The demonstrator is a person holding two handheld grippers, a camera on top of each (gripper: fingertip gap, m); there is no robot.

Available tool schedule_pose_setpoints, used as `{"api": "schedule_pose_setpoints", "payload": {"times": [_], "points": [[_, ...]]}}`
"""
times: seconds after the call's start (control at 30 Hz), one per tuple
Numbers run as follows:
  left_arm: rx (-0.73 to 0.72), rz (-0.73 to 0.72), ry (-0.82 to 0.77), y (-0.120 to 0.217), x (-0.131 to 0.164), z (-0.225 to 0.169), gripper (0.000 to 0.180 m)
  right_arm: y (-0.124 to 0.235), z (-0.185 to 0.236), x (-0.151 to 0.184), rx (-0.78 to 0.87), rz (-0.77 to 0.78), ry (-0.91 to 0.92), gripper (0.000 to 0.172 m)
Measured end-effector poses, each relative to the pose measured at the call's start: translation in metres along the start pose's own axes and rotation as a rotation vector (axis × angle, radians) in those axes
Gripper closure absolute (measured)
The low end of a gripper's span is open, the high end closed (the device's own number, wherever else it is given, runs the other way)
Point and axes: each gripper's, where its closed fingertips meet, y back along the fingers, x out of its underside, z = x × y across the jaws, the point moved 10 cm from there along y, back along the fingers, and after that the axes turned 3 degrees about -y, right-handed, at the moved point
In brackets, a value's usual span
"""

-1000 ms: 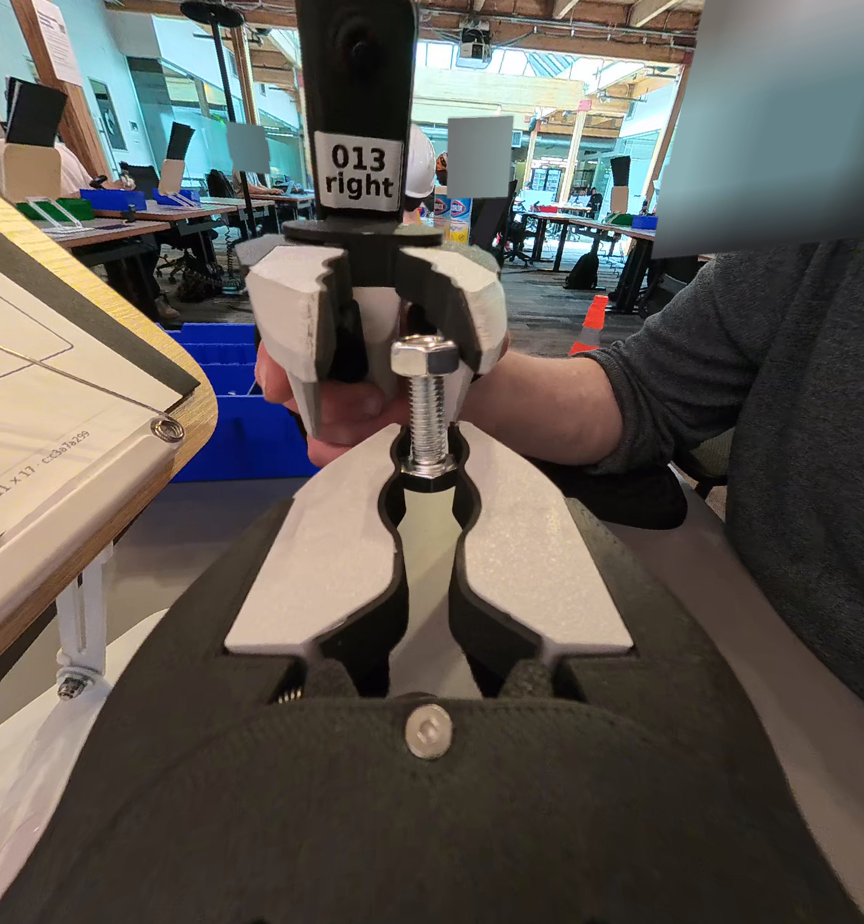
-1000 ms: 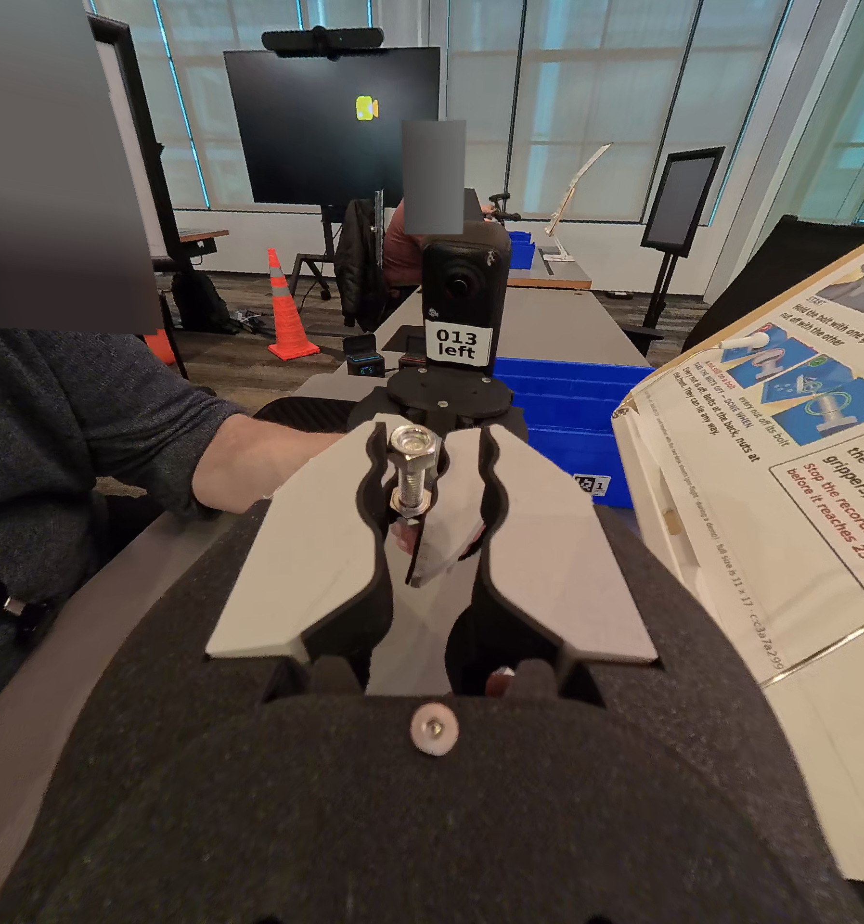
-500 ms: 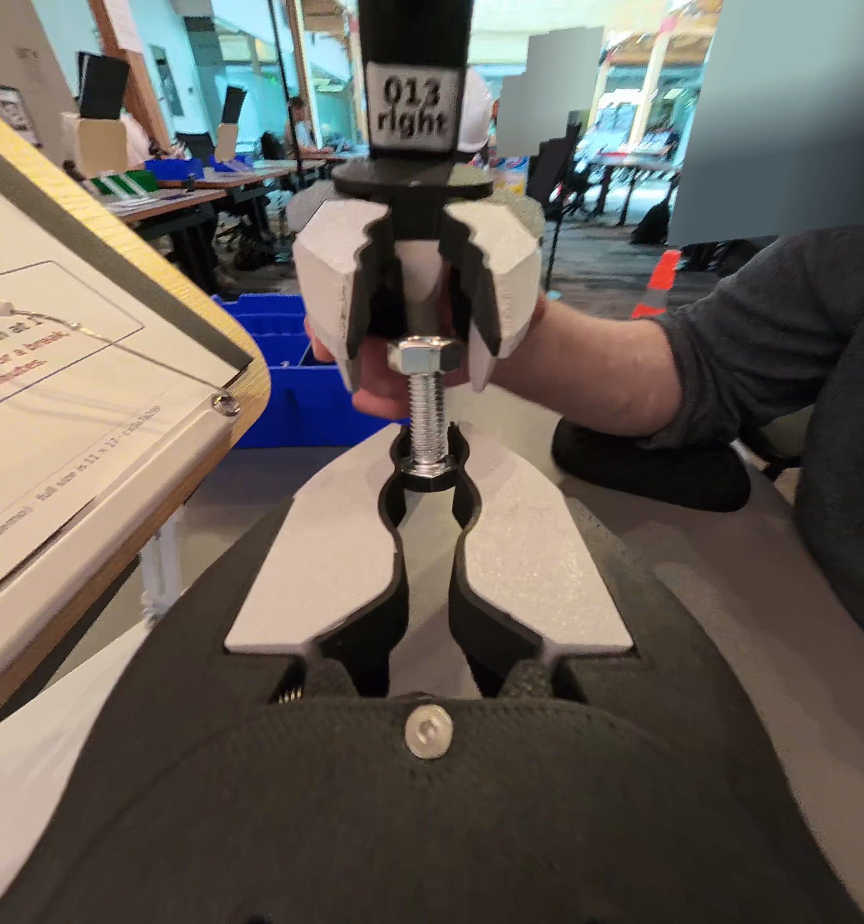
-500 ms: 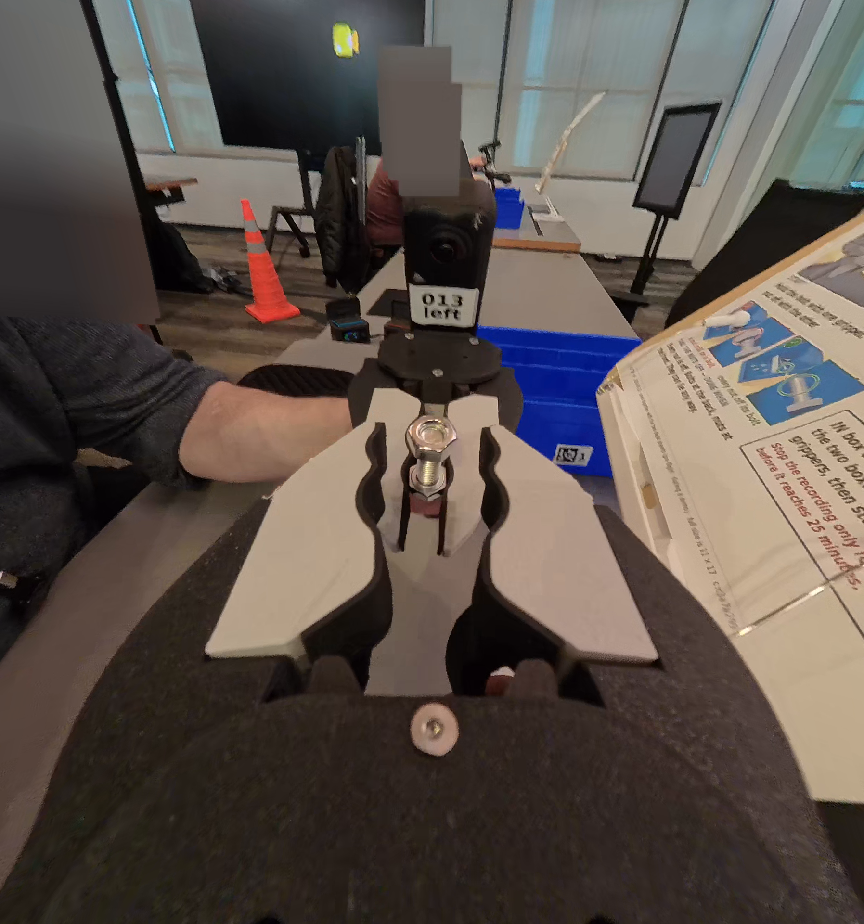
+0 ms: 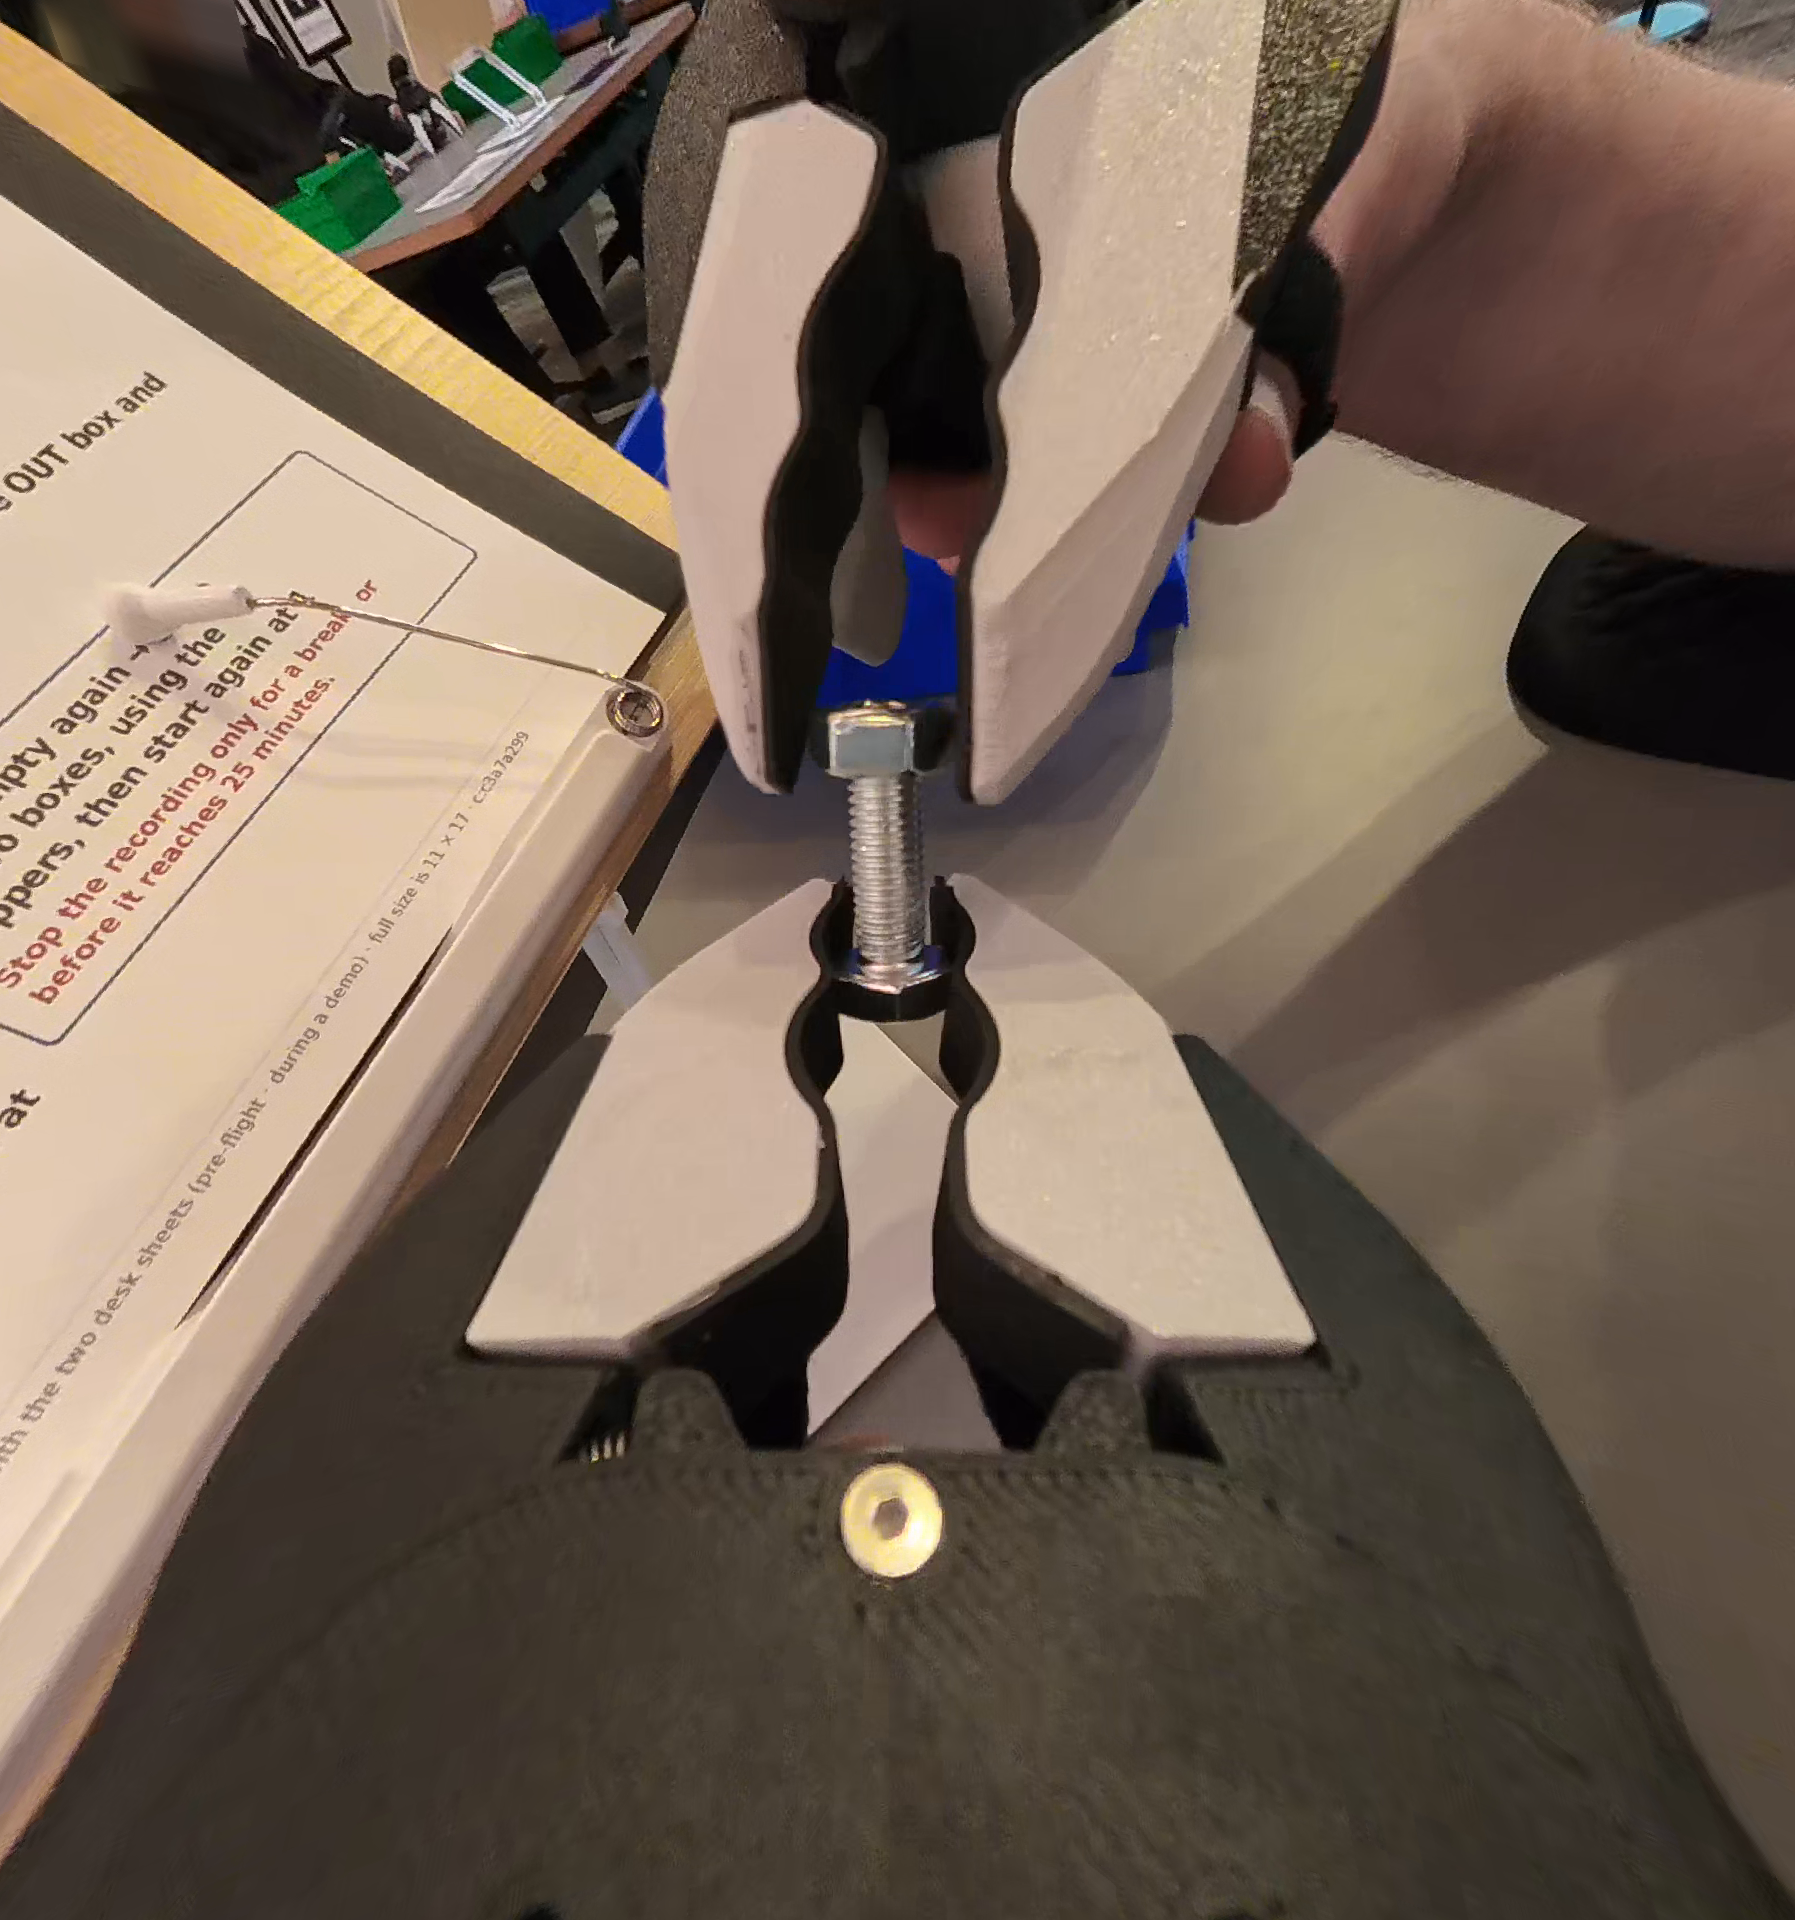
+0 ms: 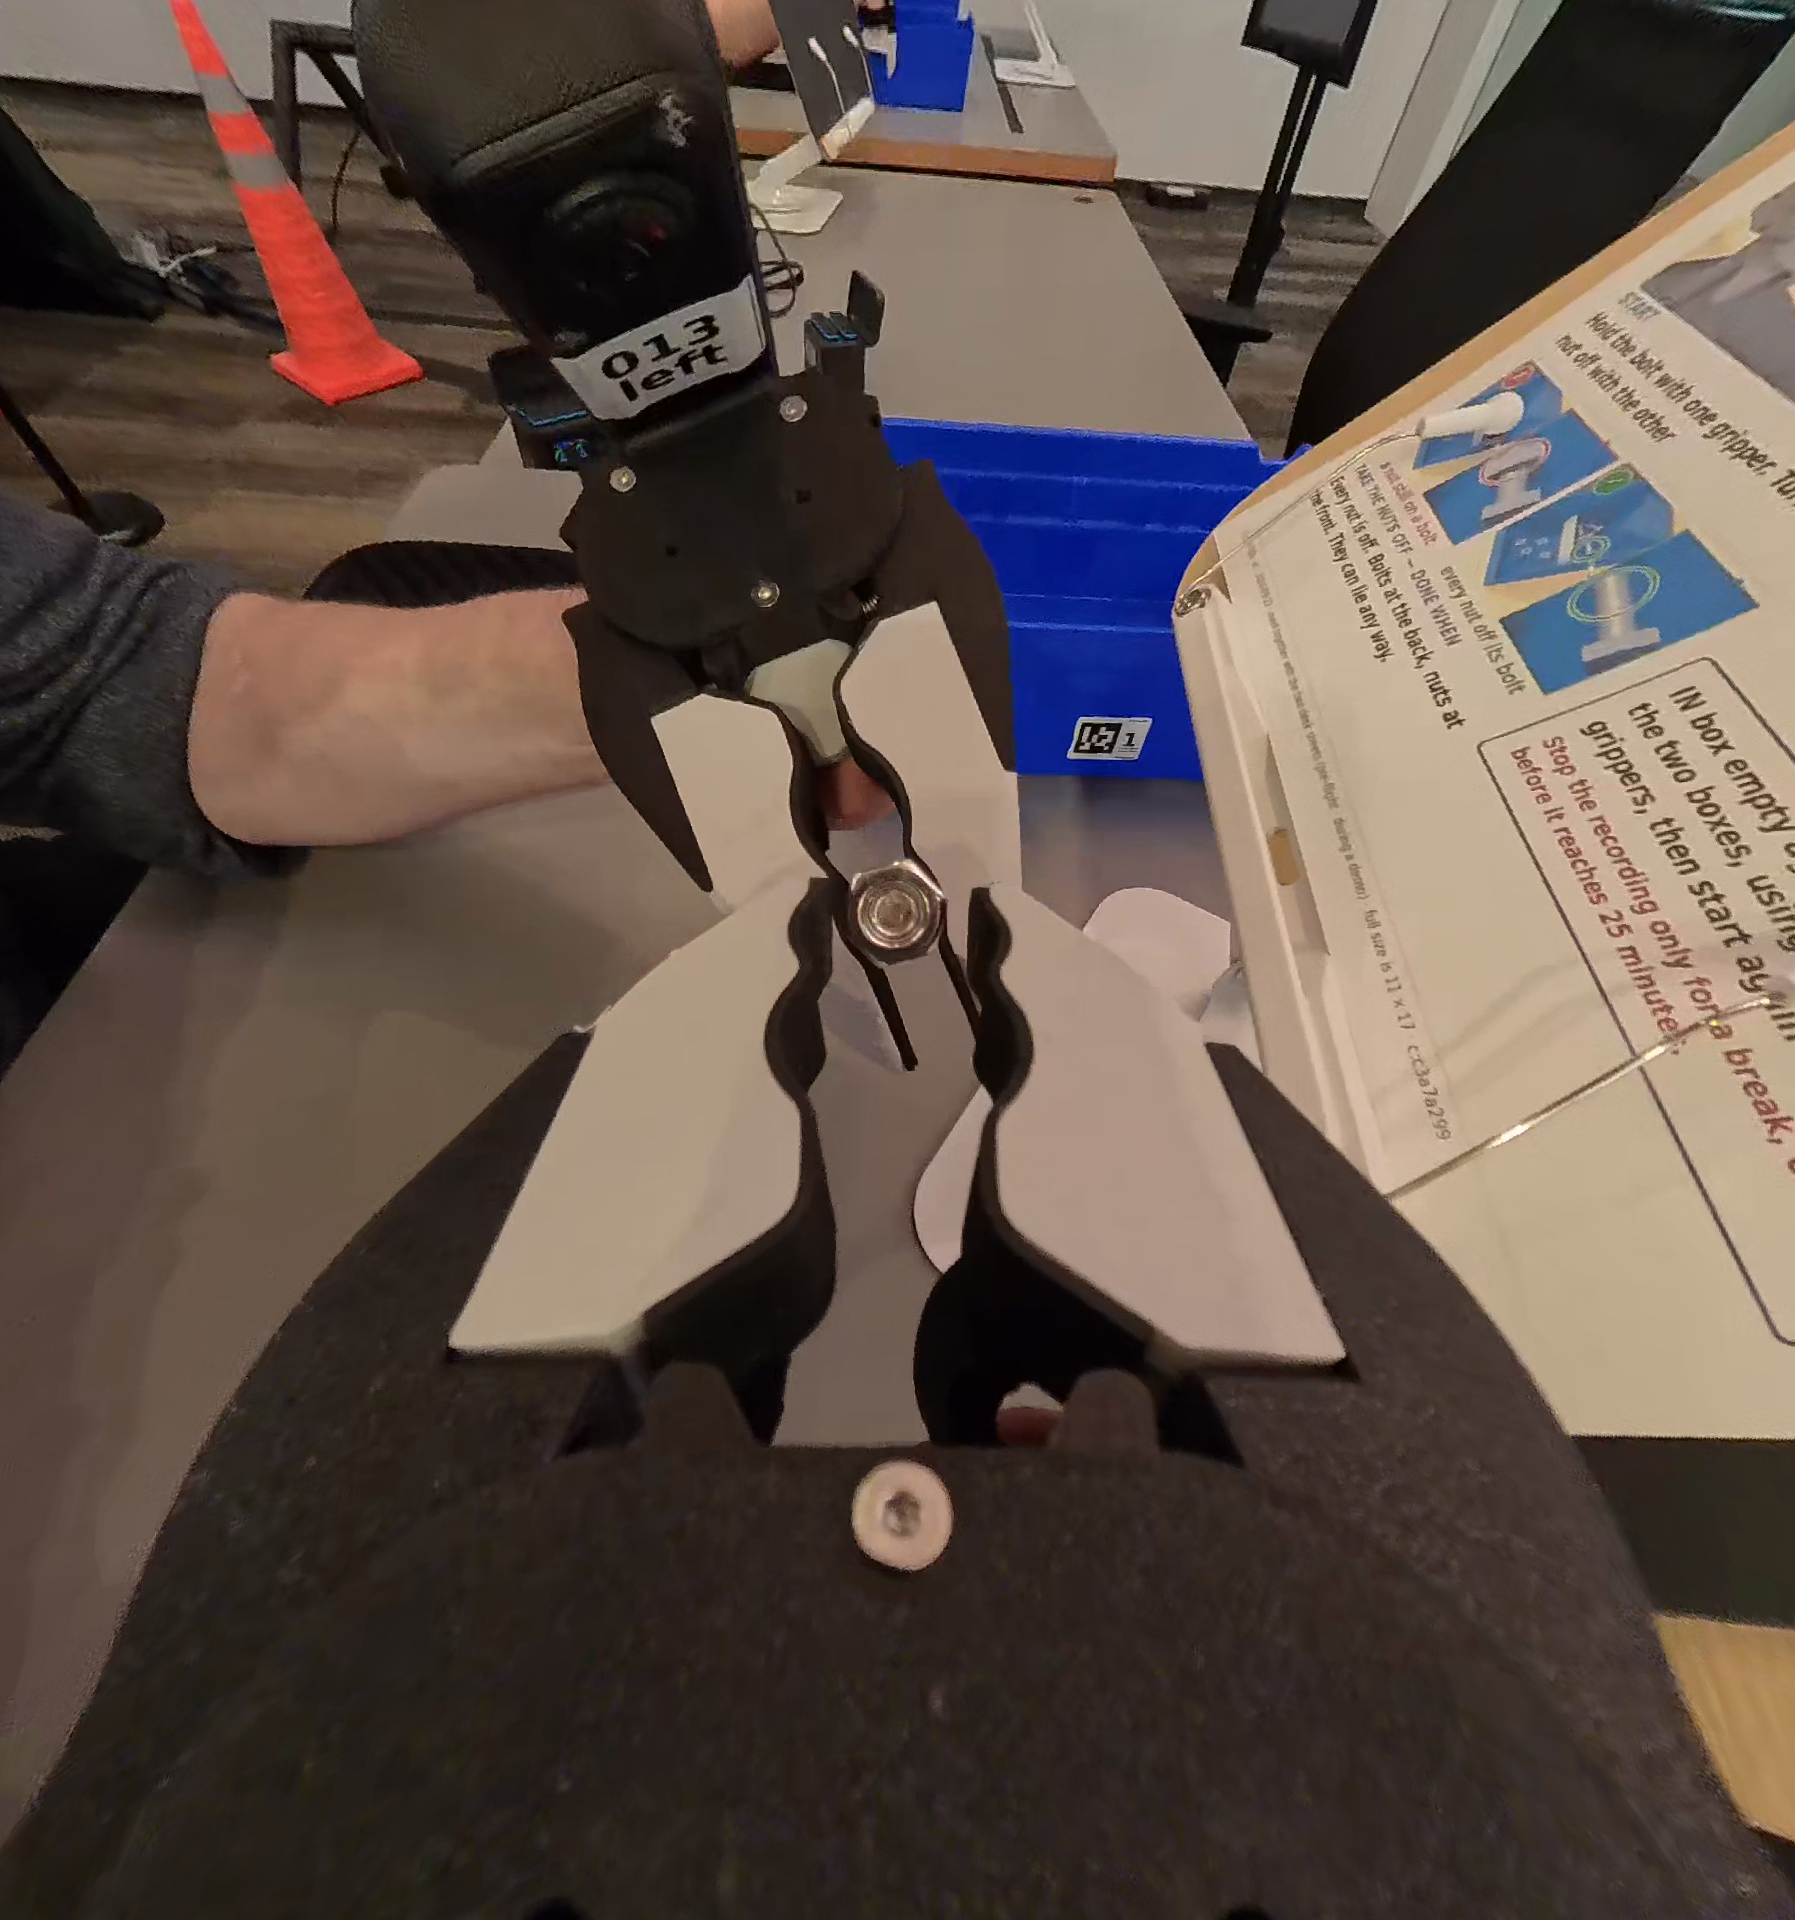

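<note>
Left gripper point(image 5: 888, 914) is clamped on a silver bolt point(image 5: 880, 862), pads pinching it low on the shank at the nut point(image 5: 888, 968). The bolt stands upright off those tips. Right gripper point(image 6: 898, 914) sits at the bolt's head point(image 5: 874, 746), fingertips either side of the hex w/ slivers of gap, so not gripping. Behind the bolt: blue bin point(image 6: 1090, 540). Beside it: tilted instruction board point(image 5: 197, 727). Under it: grey desk point(image 5: 1495, 1039).

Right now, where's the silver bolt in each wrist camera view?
Left wrist view: the bolt stands upright at centre, just above this view's own fingertips.
Right wrist view: seen end-on at centre, between this view's own fingertips.
Shared landmark: the blue bin behind it.
</note>
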Motion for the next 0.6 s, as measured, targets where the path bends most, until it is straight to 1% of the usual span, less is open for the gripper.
{"api": "schedule_pose_setpoints", "payload": {"times": [0.07,0.2,0.3,0.4,0.47,0.53,0.6], "points": [[0.007,0.001,0.006,0.0,0.0,0.0,0.166,-0.001,0.0,0.001,-0.008,0.001,0.002,0.153],[0.056,0.008,0.023,0.0,0.001,-0.001,0.166,-0.002,0.004,0.0,-0.003,0.026,0.062,0.153],[0.16,-0.013,0.053,0.001,0.002,-0.003,0.166,-0.001,0.011,0.0,-0.021,0.054,0.158,0.153],[0.333,-0.036,0.113,0.0,0.006,-0.007,0.166,-0.003,0.022,0.0,-0.043,0.121,0.28,0.153],[0.479,-0.067,0.163,-0.002,0.011,-0.011,0.166,-0.004,0.032,0.001,-0.057,0.162,0.397,0.153],[0.511,-0.08,0.181,-0.005,0.015,-0.012,0.166,-0.005,0.037,0.001,-0.031,0.214,0.464,0.153],[0.531,-0.094,0.186,-0.006,0.016,-0.013,0.166,-0.005,0.038,0.001,-0.032,0.223,0.474,0.153]]}}
